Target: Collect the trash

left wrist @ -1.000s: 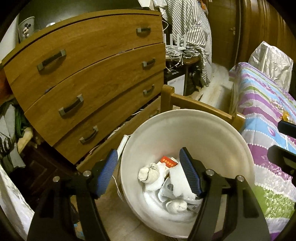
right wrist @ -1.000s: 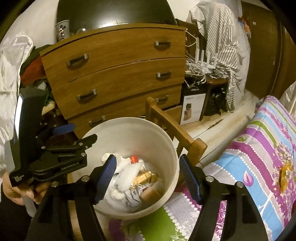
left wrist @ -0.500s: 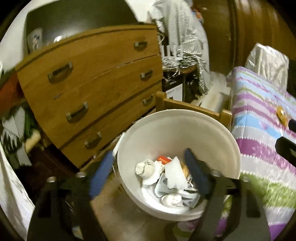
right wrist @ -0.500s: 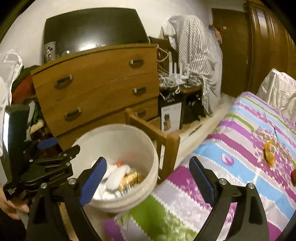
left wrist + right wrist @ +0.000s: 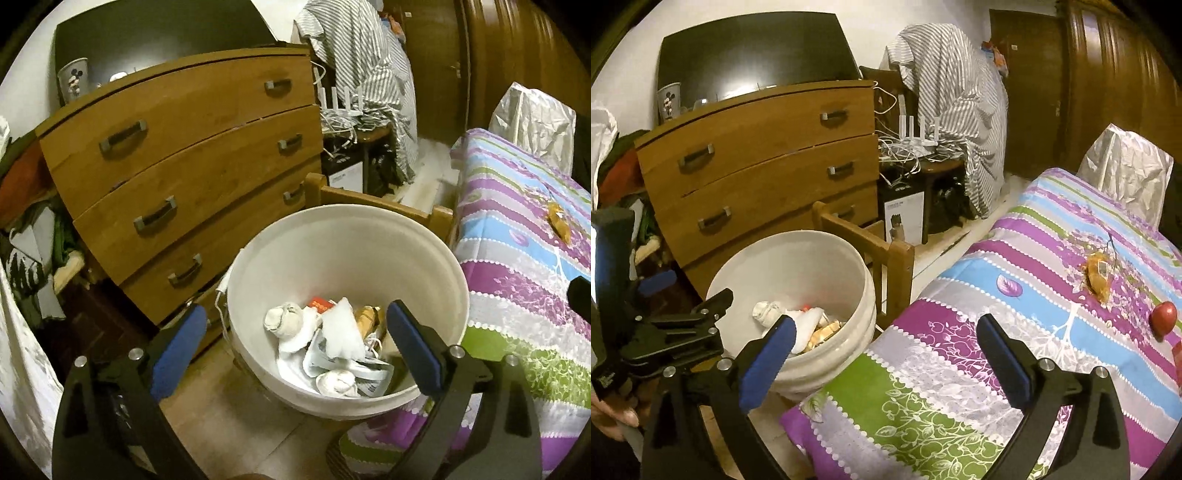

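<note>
A round white plastic bucket of crumpled tissue and wrappers sits on the floor beside the bed's striped floral quilt, where a crinkled amber wrapper lies. The left gripper and right gripper both gape wide, empty.

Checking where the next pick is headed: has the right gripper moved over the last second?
Yes. The right gripper has swung right, off the white bucket and out over the striped bedspread, toward the orange wrapper.

White bucket upright on floor beside bed, holding crumpled tissues; orange wrapper and red ball lie on bedspread.
</note>
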Tool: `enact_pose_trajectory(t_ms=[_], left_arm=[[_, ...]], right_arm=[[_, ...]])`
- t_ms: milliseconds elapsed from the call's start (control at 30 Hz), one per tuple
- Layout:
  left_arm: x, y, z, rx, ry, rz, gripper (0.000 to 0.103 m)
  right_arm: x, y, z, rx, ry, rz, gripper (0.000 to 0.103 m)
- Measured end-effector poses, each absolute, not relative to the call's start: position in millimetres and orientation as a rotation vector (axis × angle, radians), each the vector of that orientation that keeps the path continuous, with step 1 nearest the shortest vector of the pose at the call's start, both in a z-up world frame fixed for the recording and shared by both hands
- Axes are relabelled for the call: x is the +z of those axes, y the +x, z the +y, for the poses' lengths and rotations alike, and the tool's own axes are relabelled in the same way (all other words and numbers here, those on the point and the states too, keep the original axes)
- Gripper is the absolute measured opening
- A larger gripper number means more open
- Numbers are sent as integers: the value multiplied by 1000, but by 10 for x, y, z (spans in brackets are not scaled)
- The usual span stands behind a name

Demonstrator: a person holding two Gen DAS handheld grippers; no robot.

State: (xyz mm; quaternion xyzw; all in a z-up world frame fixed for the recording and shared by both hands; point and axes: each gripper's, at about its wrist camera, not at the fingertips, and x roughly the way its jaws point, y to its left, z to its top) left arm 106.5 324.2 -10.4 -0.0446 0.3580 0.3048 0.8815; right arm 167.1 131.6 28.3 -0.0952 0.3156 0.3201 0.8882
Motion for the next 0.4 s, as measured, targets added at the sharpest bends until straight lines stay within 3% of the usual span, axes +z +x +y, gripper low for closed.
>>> enact_pose_trajectory(t_ms=[400], left_arm=[[-99,1043,3271,603,-142,772,94]], right_arm=[[261,1713,1308,654,-169,674,98]])
